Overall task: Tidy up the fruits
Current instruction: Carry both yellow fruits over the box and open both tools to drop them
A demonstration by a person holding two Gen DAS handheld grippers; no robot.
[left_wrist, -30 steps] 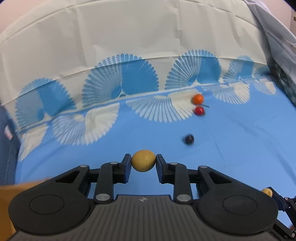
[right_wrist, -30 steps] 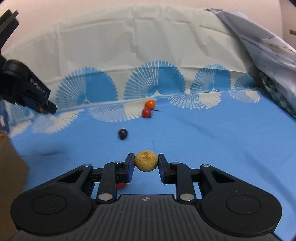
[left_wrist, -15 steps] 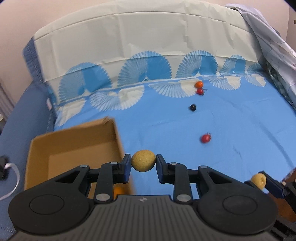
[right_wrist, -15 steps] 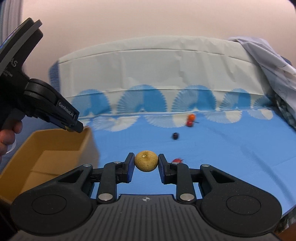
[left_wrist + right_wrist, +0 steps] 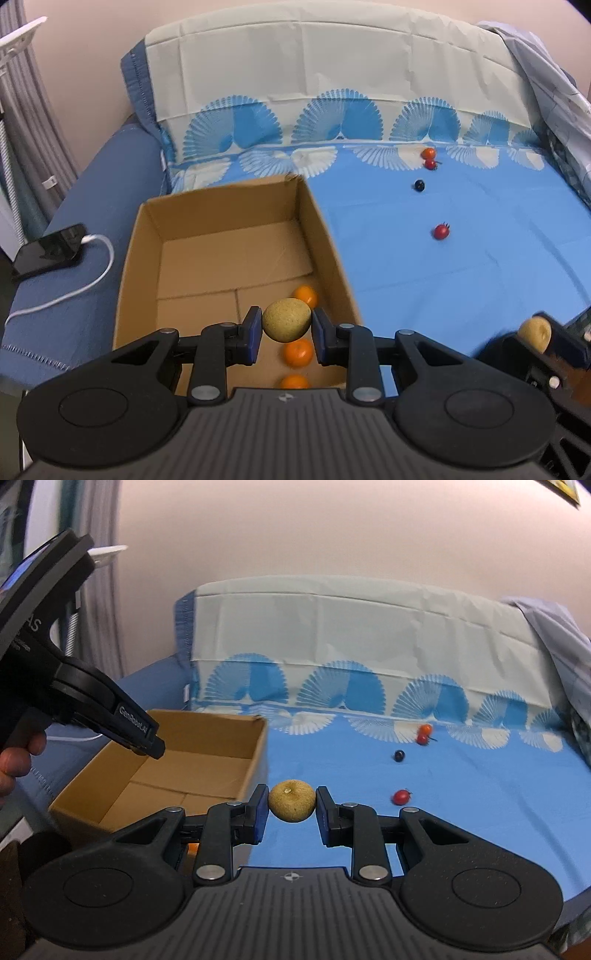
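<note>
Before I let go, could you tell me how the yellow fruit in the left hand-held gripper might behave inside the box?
The yellow fruit looks round, so probably rolls. It may nudge the oranges below. The cardboard box walls should contain it.

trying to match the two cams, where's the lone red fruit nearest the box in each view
Left wrist view: red fruit right of centre, on the blue sheet past the cardboard box.
Right wrist view: red fruit just right of centre, beyond the right gripper.
Shared landmark: the dark berry lies farther back.

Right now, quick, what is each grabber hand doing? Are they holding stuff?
Left gripper: closed on a yellow-brown fruit, above the cardboard box.
Right gripper: closed on another yellow-brown fruit.
</note>
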